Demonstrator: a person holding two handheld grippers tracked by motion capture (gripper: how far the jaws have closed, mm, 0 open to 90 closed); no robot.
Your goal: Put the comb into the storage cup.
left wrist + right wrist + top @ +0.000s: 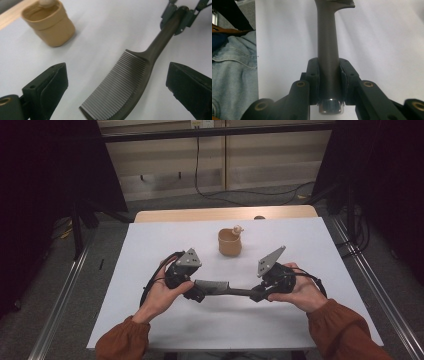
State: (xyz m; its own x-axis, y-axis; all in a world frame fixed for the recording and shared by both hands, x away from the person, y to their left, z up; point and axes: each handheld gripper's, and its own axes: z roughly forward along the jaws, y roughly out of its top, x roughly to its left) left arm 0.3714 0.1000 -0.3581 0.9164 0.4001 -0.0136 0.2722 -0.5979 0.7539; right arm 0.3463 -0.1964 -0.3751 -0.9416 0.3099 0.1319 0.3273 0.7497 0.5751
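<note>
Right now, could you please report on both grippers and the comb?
Right gripper shut on comb handle. Left gripper open, jaws either side of the teeth. Cup stands apart; nothing in the way.

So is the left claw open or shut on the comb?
Open: the left claw has jaws spread either side of the comb, touching nothing.

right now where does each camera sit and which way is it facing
High view: above the person's side, looking forward and down at the table; forearms, both hands.
Left gripper view: on the left gripper, open jaws flanking the comb; cup beyond.
Right gripper view: on the right gripper, clamping the comb's handle.
All share the comb.
</note>
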